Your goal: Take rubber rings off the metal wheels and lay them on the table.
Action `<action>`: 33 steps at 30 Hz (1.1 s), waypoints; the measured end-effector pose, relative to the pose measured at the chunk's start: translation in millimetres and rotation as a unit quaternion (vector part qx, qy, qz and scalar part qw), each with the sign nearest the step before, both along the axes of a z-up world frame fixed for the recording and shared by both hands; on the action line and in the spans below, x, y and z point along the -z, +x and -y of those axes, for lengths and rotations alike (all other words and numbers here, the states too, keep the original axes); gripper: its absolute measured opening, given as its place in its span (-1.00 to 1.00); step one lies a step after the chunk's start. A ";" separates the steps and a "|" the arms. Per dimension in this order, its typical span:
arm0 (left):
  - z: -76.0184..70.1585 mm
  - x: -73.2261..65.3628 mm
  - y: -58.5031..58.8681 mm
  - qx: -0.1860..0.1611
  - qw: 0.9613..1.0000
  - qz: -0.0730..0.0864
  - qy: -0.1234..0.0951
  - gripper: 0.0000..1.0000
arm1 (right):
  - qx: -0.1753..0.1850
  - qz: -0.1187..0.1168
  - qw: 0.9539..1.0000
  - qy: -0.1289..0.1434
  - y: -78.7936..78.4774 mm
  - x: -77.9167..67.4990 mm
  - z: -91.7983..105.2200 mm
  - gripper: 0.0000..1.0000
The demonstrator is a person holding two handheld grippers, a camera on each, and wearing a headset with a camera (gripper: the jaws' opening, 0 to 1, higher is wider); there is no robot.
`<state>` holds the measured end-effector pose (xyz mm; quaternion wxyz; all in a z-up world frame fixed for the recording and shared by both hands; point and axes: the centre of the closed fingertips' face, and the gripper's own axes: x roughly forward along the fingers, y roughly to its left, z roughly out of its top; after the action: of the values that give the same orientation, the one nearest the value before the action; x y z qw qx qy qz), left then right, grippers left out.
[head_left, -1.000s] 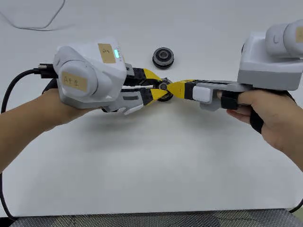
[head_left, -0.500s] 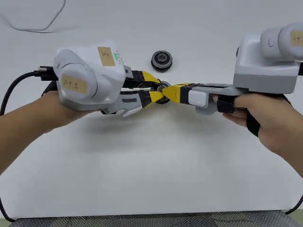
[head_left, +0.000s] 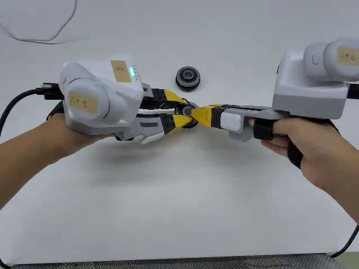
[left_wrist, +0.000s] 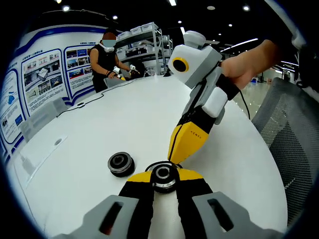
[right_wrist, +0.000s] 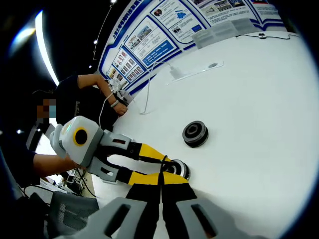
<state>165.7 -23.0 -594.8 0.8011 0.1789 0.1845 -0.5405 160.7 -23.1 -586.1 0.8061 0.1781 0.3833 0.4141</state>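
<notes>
You're working at a long, plain white table (head_left: pixel 168 213) that runs away from you beside a wall of blue-and-white display panels (left_wrist: pixel 45 74), and a thin cable (head_left: pixel 50 31) loops over its far part. Past the far end stand open shelves (left_wrist: pixel 147 37) stacked with pale boxes, another person (left_wrist: pixel 105 59) in dark clothes stands at the table there, and small bright ceiling lights (left_wrist: pixel 172 2) dot a dark ceiling. A grey mesh chair (left_wrist: pixel 289 134) sits just beside the table's near edge, and a bright curved strip of light (right_wrist: pixel 39 45) shows above the panels in the right gripper view.
</notes>
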 end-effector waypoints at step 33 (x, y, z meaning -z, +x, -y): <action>-29.8 -46.0 7.1 -0.082 0.994 0.009 -0.079 -0.07 | 0.041 -0.010 0.999 0.026 2.2 -28.2 17.9 -0.97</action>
<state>172.8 6.7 -548.8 0.8558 0.1047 0.1480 -0.4844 162.9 -41.0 -557.9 0.8136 0.2189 0.3726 0.3891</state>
